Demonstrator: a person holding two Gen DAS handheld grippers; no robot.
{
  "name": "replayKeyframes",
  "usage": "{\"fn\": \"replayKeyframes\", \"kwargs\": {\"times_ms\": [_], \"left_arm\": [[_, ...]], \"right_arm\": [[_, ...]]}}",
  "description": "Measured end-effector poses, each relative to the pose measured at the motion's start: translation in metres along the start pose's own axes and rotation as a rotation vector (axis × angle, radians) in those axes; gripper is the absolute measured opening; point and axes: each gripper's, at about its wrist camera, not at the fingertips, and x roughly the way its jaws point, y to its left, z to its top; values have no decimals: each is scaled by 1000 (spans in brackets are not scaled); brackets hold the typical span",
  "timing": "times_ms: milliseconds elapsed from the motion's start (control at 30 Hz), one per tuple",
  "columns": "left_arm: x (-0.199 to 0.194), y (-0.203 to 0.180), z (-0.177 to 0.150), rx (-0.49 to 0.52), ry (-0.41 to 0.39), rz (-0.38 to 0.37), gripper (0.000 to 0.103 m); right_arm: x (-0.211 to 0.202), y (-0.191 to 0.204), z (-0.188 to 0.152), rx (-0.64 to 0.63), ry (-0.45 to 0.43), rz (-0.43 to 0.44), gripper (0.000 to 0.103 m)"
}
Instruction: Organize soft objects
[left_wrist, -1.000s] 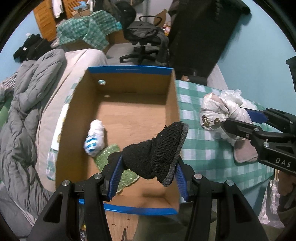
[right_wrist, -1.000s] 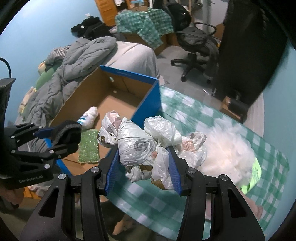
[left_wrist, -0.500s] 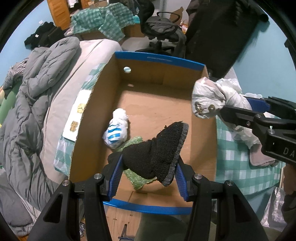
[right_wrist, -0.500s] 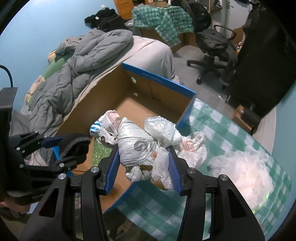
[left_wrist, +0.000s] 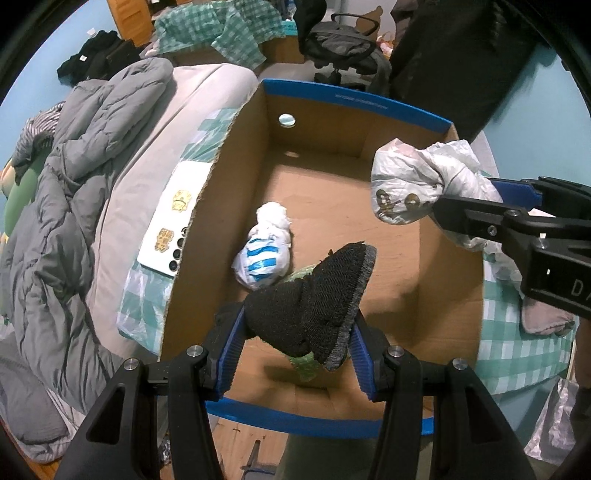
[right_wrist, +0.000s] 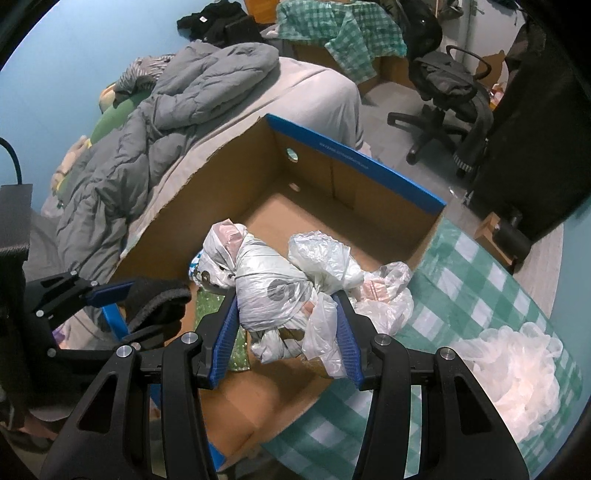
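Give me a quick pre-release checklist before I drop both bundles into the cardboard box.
1. Left gripper clamped on black knit item: ok.
2. Right gripper clamped on plastic bag bundle: ok.
3. Black knit item over the cardboard box interior: ok.
4. Plastic bag bundle over the box interior: ok, though near the right wall.
5. Bare floor left in box beside the blue-striped bag and green cloth: ok.
6. Bag tails free of gripper fingers: cannot tell.

Green cloth (left_wrist: 303, 363) mostly hidden
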Motion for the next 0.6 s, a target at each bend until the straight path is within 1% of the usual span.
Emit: {"fn": "replayKeyframes", "kwargs": {"times_ms": [100,233,267,300,367,600], "left_arm": [[3,4,0,-9,12,14,54],[4,6,0,-14,12,31,57],[3,5,1,-12,9,36,59],[3,5,1,-11,7,42,65],[0,4,2,-13,-1,50,72],[-11,-2,5,-7,-27,40,72]], "right_arm": [[3,1,2,1,1,-10,51],[2,0,3,6,-3,-28,54],[2,0,3,6,-4,-31,55],[1,-1,4,6,-8,-35,57],[-1,-2,3,8,-13,-39,67],[-13,-7,-1,13,-24,-57,70]]}}
